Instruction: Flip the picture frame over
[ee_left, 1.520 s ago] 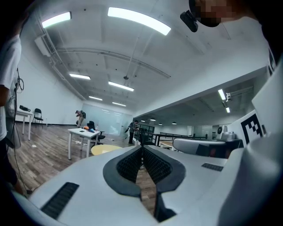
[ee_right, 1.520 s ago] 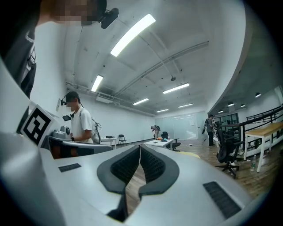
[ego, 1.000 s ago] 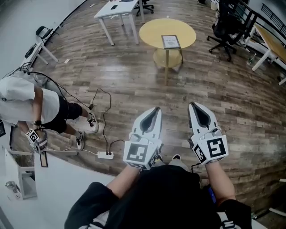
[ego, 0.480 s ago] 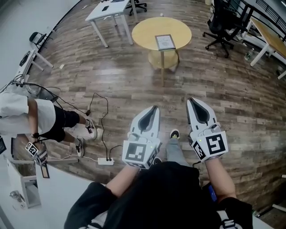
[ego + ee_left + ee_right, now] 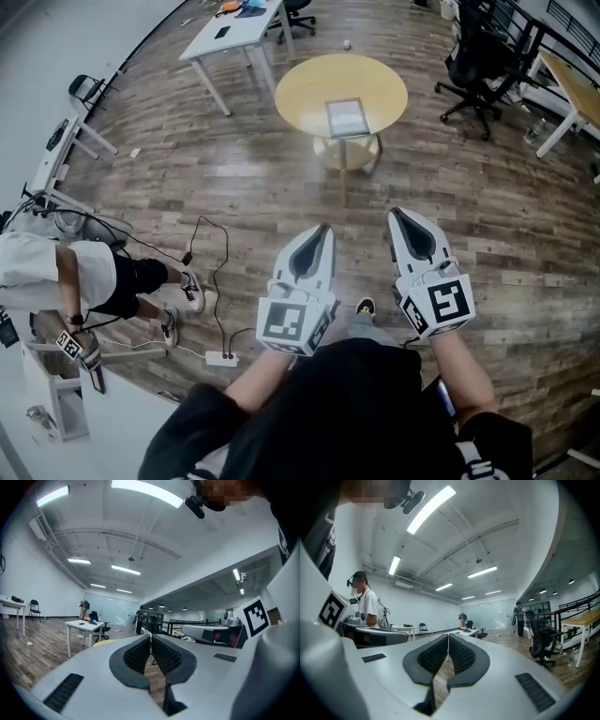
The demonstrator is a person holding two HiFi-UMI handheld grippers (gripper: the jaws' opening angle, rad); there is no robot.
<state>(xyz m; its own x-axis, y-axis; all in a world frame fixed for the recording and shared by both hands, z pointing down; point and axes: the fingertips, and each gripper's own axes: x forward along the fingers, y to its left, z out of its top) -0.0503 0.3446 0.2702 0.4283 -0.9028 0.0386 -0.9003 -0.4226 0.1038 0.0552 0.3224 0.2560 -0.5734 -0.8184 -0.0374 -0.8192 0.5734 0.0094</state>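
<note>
Since a second ago we have come closer to the round yellow bench [image 5: 300, 89], which now sits lower and a little larger in the head view. The bystander [image 5: 70, 272] at the left has slid toward the near-left corner and is partly cut off by the edge.

The picture frame [image 5: 346, 117] lies flat on that bench, a little right of its middle, far ahead of both grippers and well apart from them. It is small and washed by glare, so we cannot tell which face is up.

Our left gripper [image 5: 322, 231] and right gripper [image 5: 399, 216] are held side by side over the wood floor [image 5: 487, 216], pointing toward the bench. In the left gripper view the jaws [image 5: 150, 635] are closed tip to tip, with only floor showing in the gap behind the tips. In the right gripper view the jaws [image 5: 448, 636] are likewise pressed together and hold nothing.

Neither gripper view shows the frame; the left one catches only a sliver of the yellow bench top beside the jaws. Our own torso hides the nearest floor, with just one shoe [image 5: 365, 307] peeking out between the grippers.

A white bench [image 5: 234, 33] stands far left, a black office chair [image 5: 473, 61] stands far right, and a power strip [image 5: 222, 357] lies on the floor near left.
</note>
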